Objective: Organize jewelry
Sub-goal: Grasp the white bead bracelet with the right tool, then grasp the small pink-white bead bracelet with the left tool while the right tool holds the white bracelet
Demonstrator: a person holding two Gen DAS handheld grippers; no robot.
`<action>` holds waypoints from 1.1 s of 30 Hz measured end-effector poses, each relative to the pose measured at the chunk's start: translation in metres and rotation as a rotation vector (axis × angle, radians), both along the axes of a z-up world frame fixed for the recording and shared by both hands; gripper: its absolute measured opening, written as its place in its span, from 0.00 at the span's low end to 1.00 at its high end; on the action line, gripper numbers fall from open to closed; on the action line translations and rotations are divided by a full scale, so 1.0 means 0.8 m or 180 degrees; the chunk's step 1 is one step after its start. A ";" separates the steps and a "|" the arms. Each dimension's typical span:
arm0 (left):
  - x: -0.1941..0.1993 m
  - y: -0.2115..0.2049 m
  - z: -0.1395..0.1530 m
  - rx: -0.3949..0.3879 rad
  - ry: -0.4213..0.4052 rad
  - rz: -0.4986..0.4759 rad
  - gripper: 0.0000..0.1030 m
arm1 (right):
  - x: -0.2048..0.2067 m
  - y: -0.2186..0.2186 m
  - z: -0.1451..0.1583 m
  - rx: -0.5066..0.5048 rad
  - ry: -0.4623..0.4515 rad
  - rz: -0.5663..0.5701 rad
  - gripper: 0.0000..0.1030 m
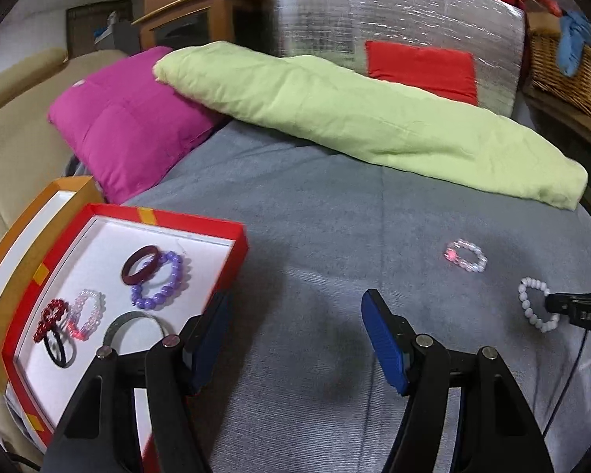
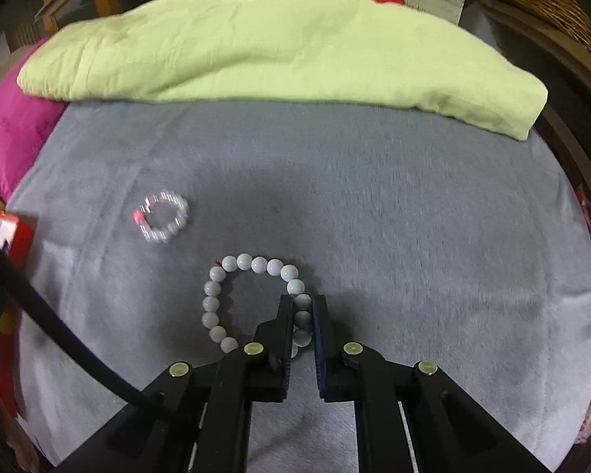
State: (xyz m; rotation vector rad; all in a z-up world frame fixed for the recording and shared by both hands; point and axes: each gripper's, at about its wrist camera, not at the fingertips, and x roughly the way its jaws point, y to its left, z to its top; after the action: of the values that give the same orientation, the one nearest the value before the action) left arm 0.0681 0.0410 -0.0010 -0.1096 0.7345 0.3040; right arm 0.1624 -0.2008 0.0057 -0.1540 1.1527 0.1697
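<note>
Closing on the right side of the white bead bracelet, the right gripper has its 2 fingers pinched around a few beads, so that piece looks gripped, though it lies flat on the grey blanket and is not yet lifted. The left gripper hangs with its jaws wide apart and nothing between them, above bare blanket just beside the red tray. Judging by what lies where, the sorting seems well past halfway: 6 pieces already rest on the tray's white lining, namely 1 dark maroon bangle, 1 purple bead bracelet, 1 clear pink bead bracelet, 1 red bead bracelet, 1 black band and 1 grey ring-shaped band partly hidden behind the left fingers. Left outside are 2 pieces: the white one in the right tongs and 1 clear bead bracelet with a pink spot, lying on the blanket between the tray and the white one, apart from both. An orange box sits behind the tray; 1 green folded quilt and 1 magenta cushion lie at the far edge.
</note>
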 end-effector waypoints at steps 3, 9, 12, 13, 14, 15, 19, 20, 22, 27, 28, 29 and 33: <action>0.005 -0.016 0.001 0.0027 0.0008 -0.0191 0.67 | 0.000 0.012 -0.004 -0.0095 -0.0096 0.0061 0.11; 0.053 -0.048 0.009 -0.0146 0.0201 -0.0500 0.67 | -0.006 0.003 -0.006 0.0042 -0.0124 0.0166 0.11; 0.094 -0.076 0.008 -0.0230 0.0362 -0.0611 0.67 | -0.016 -0.017 -0.002 0.0127 -0.0108 0.0230 0.11; 0.107 -0.085 0.006 -0.0253 0.0394 -0.0665 0.67 | -0.018 -0.023 -0.002 0.0173 -0.0107 0.0237 0.11; 0.119 -0.096 0.005 -0.0236 0.0416 -0.0687 0.67 | -0.020 -0.028 -0.001 0.0214 -0.0106 0.0236 0.11; 0.131 -0.105 0.003 -0.0210 0.0448 -0.0690 0.67 | -0.021 -0.031 -0.001 0.0249 -0.0105 0.0236 0.11; 0.159 -0.121 -0.015 -0.0222 0.0634 -0.0622 0.66 | -0.021 -0.032 -0.002 0.0369 -0.0095 0.0251 0.11; 0.163 -0.121 -0.023 -0.0257 0.0685 -0.0584 0.58 | -0.020 -0.032 -0.002 0.0388 -0.0090 0.0250 0.11; 0.170 -0.121 -0.042 -0.0206 0.0886 -0.0540 0.15 | -0.025 -0.032 -0.002 0.0411 -0.0087 0.0252 0.11; 0.148 -0.122 -0.037 -0.0049 0.0823 -0.0613 0.08 | -0.025 -0.033 -0.001 0.0466 -0.0057 0.0211 0.11; 0.141 -0.118 -0.035 -0.0081 0.0810 -0.0598 0.08 | -0.026 -0.035 0.000 0.0531 -0.0035 0.0187 0.11; 0.134 -0.114 -0.033 -0.0093 0.0799 -0.0581 0.08 | -0.023 -0.035 -0.003 0.0633 0.0003 0.0154 0.10; 0.095 -0.101 -0.026 -0.0108 0.0705 -0.0548 0.08 | -0.041 -0.038 0.003 0.1029 0.0108 0.0000 0.10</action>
State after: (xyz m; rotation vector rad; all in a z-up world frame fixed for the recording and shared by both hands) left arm 0.1437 -0.0399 -0.0214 -0.0444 0.9629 0.1402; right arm 0.1300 -0.2309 0.0081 0.1353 1.1435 0.3568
